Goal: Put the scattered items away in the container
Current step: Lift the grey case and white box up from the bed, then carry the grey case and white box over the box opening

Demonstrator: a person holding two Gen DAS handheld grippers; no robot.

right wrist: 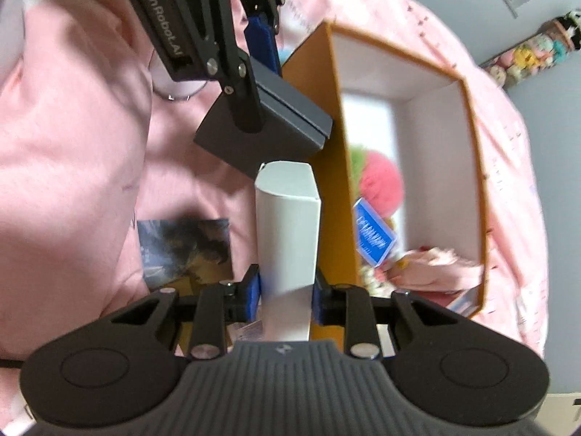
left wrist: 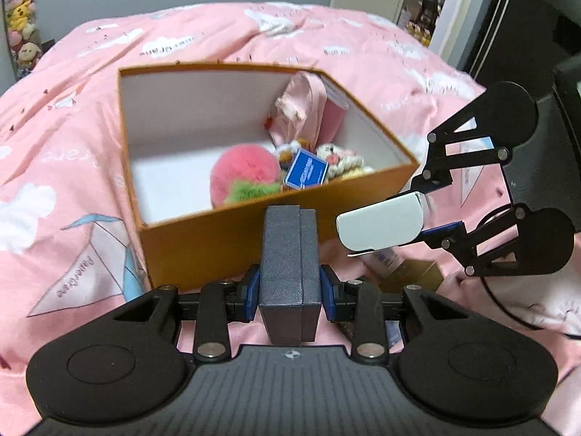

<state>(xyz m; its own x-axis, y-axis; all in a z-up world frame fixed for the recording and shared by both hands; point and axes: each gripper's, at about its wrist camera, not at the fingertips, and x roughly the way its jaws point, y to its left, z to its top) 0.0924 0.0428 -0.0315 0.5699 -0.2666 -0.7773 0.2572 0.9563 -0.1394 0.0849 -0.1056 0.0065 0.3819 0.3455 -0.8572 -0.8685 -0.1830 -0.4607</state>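
Both grippers clamped, angled downward.
The left gripper [left wrist: 289, 285] pinches a grey box [left wrist: 290, 254]; the right gripper [right wrist: 287, 290], just right of it, squeezes a white carton [right wrist: 288, 225].

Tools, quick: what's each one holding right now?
Left tool: closed on the grey box.
Right tool: closed on the white box.

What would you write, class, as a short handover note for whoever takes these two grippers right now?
Left gripper: shut on a grey box, held outside the orange box.
Right gripper: shut on a white carton, also outside it.
Done: pink pompom, blue card box and soft toys are inside.
Left: drop both boxes in, then collect the photo card from the bedspread.
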